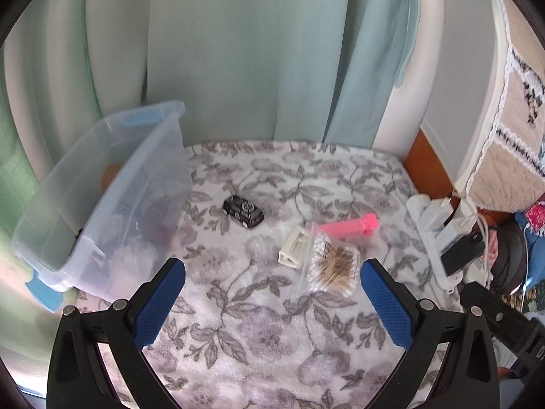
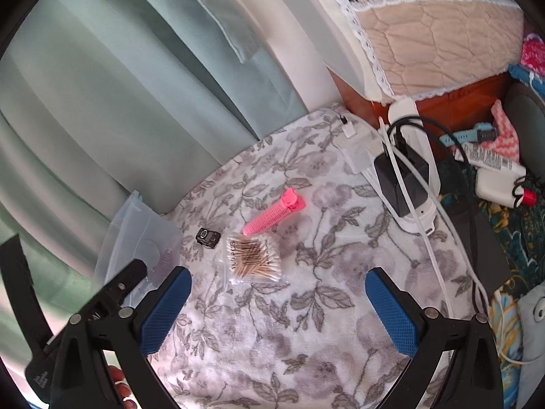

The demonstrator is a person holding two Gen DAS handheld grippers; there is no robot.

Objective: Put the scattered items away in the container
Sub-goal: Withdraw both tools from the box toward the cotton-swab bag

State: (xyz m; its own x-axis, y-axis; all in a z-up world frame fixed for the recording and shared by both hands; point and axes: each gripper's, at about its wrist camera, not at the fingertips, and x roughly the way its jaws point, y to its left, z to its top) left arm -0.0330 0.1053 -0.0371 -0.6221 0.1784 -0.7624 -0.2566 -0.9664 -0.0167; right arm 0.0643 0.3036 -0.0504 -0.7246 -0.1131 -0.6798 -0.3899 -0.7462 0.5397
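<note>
Four items lie loose on the floral blanket: toy car, pink clip, white clip, cotton-swab bag. Both the left gripper and right gripper hover wide and empty; the clear container waits at left, its contents hard to make out.

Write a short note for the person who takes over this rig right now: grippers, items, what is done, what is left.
Left hand-held gripper: open, holding nothing, above the floral blanket.
Right hand-held gripper: open, holding nothing.
Clear plastic bin: on the left, tilted; something lies inside, but it is too blurred to name.
Still on the blanket: black toy car, pink hair clip, bag of cotton swabs, and a small white clip-like piece touching the bag.
Done: cannot confirm.
Left: move all four items into the bin. The swab bag lies nearest both grippers, so it is probably the easiest first pick.
</note>
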